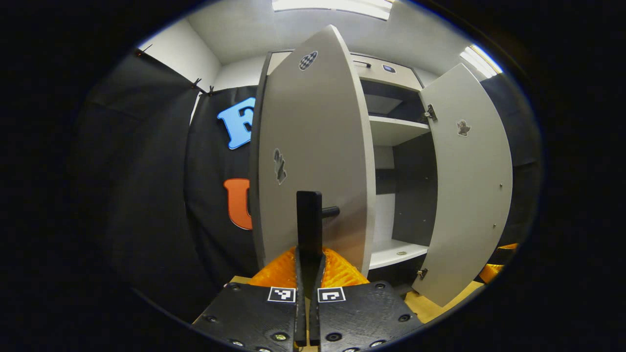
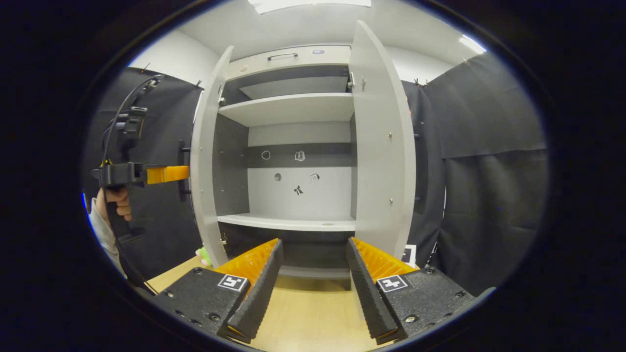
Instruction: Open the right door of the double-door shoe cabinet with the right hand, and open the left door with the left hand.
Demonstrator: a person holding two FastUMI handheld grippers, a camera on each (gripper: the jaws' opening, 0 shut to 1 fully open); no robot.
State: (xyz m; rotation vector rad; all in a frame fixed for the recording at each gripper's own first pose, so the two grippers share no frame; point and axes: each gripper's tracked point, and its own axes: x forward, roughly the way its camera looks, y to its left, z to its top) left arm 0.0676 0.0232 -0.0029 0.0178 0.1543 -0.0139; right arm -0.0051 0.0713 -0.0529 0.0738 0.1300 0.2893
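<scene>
Left gripper (image 1: 309, 205): in the left gripper view its fingers rise from bottom centre pressed together, with no gap visible; the black tips stand just in front of the left door's dark handle (image 1: 330, 211). Whether they pinch the handle cannot be told.
Left door (image 1: 313, 156): swung out, filling the frame's centre in the left gripper view; in the right gripper view it stands edge-on at centre left (image 2: 205, 166).
Left gripper from afar (image 2: 166, 174): at middle left of the right gripper view, its orange fingers reach to the left door's outer face, held by a hand (image 2: 115, 200).
Right gripper (image 2: 313, 274): fingers spread wide apart at bottom centre, holding nothing, touching nothing.
Right door (image 2: 381, 151): open, just above and behind the right-hand finger; in the left gripper view it stands at the right (image 1: 469, 186).
Cabinet interior (image 2: 293, 215): shelves seen between the doors, straight beyond the spread fingers.
Table (image 2: 303, 313): wooden surface beneath the fingers.
</scene>
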